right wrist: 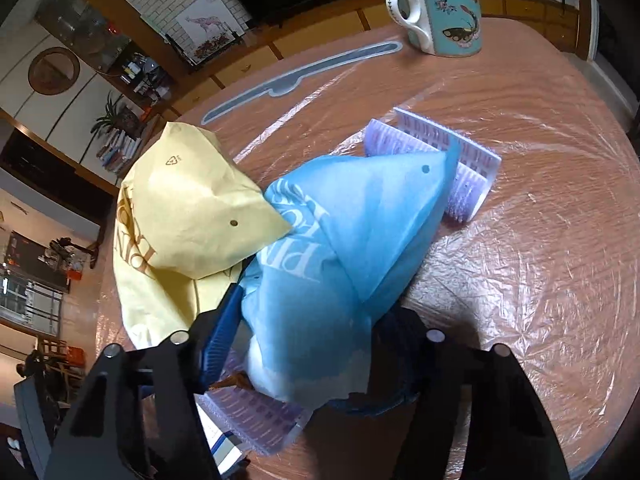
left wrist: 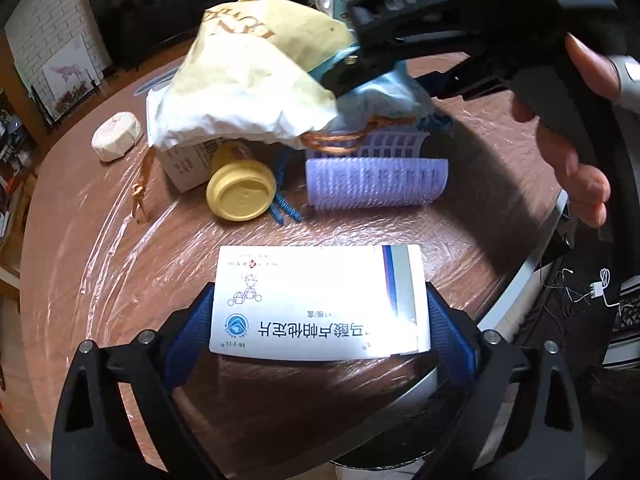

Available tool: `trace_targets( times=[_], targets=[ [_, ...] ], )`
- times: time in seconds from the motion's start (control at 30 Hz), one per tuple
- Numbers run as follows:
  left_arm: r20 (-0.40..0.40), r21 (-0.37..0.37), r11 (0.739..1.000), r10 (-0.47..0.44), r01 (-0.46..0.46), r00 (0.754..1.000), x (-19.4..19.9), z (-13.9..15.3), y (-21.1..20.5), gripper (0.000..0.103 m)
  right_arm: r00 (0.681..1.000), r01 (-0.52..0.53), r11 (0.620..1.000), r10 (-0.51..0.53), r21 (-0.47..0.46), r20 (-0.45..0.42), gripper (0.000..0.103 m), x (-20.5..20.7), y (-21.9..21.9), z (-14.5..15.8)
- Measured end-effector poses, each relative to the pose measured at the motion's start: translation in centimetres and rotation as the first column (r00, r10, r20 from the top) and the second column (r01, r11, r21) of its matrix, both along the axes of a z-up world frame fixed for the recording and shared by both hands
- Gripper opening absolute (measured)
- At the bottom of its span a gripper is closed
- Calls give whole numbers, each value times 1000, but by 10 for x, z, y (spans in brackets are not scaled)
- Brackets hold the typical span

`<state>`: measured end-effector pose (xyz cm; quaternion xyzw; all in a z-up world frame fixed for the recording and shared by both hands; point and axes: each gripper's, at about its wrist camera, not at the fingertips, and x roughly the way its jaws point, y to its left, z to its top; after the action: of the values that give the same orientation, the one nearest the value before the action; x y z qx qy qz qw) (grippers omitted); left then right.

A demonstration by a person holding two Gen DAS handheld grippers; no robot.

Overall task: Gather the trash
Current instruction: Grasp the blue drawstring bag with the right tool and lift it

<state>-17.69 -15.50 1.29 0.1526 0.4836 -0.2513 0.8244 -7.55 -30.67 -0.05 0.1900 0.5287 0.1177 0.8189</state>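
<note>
Left claw (left wrist: 320, 312) clamps medicine box (left wrist: 316, 304) (long axis crosswise); right claw (right wrist: 304, 344) clamps bags (right wrist: 320, 248).

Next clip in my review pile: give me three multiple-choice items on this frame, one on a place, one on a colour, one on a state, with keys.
1. Where does the mug stand?
A. on the table's far side
B. inside the purple basket
C. on the white medicine box

2. What colour is the round lid lying beside the purple hair roller?
A. red
B. yellow
C. black

3. What is the left gripper doing?
A. hanging open over bare table
B. shut on the medicine box
C. shut on the mug

Key: 1 A, the mug sits alone on the table beyond the clutter. 2 B, the lid is pale yellow. 3 B, both blue fingers press the box's sides.
</note>
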Motion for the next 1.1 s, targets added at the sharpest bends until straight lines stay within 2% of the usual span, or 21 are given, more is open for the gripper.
trace_targets(
  times=[0.1,0.27,0.43,0.6,0.7,0.77,0.87,1.1],
  targets=[
    [6,-6,1000,16,-16,1000,1,1,6,97,1000,2,1000,-3,31,16,54,-11,-7,3],
    [23,-46,998,53,-52,998,0,11,16,97,998,26,999,-29,48,48,53,-33,-25,9],
    [35,-63,995,75,-73,997,0,17,18,97,997,49,998,-52,40,59,52,-45,-47,10],
    [30,-73,994,89,-87,996,-1,16,18,97,997,49,999,-50,10,64,52,-57,-52,8],
    [27,-71,993,91,-89,995,-2,15,18,97,997,51,998,-49,-22,61,55,-56,-50,0],
    [24,-73,993,93,-91,995,-1,14,21,97,996,54,997,-49,-63,69,61,-55,-46,0],
    [20,-79,992,102,-100,995,-1,15,22,97,996,36,992,-26,-117,89,62,-50,-34,1],
    [18,-80,990,115,-113,993,-1,14,25,97,997,41,991,-33,-124,65,69,-37,-31,-5]
  ],
)
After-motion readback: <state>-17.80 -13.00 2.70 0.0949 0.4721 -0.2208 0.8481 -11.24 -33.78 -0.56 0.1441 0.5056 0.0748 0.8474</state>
